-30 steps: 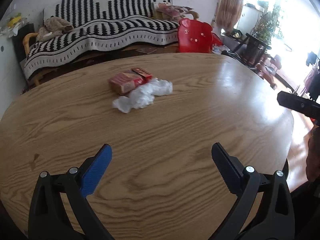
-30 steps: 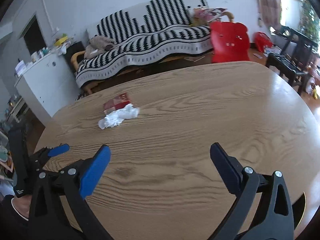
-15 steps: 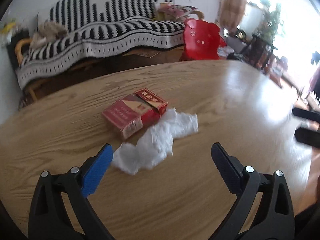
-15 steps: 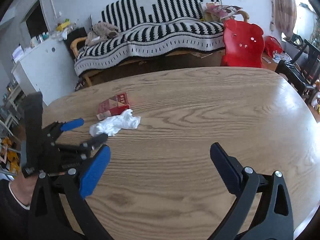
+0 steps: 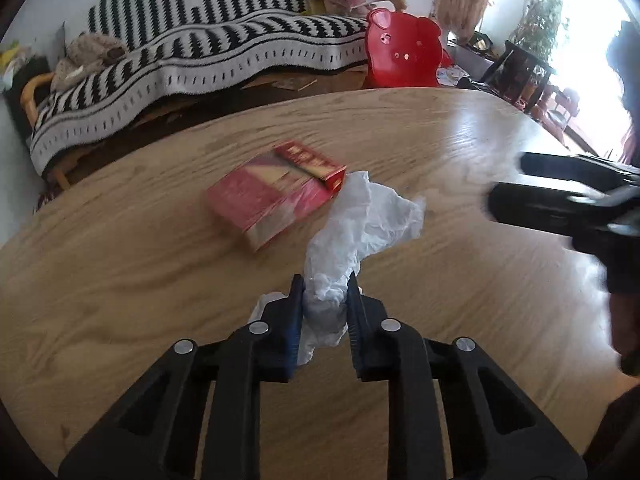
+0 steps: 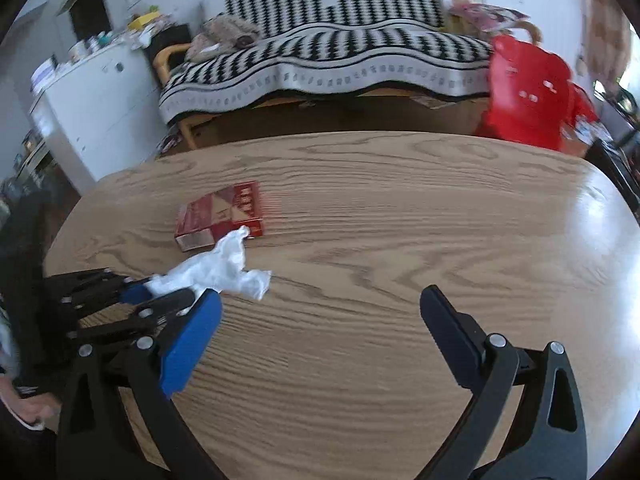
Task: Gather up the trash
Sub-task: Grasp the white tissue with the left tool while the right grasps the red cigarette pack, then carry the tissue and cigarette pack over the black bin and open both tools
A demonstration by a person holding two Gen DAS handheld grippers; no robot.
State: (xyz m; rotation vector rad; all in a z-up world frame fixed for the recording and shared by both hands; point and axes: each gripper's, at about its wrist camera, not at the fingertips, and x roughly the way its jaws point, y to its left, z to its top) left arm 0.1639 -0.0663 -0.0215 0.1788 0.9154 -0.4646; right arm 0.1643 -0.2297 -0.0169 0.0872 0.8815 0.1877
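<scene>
A crumpled white tissue (image 5: 360, 232) lies on the wooden table (image 5: 120, 280), touching a red cigarette pack (image 5: 276, 196). My left gripper (image 5: 323, 292) is shut on the near end of the tissue. In the right wrist view the tissue (image 6: 224, 268) and the red pack (image 6: 220, 216) lie left of centre, with the left gripper (image 6: 152, 292) clamping the tissue's left end. My right gripper (image 6: 320, 320) is open and empty, above the table to the right of the tissue; it shows blurred at the right of the left wrist view (image 5: 560, 196).
A sofa with a black-and-white striped blanket (image 5: 200, 48) stands beyond the table. A red bear-shaped plastic chair (image 5: 404, 52) is next to it. A white cabinet (image 6: 92, 112) stands far left. Dark furniture and plants (image 5: 524, 60) are near the bright window.
My left gripper has moved forward to the tissue and shut on its near end. My right gripper has moved closer to the trash and stays open.
</scene>
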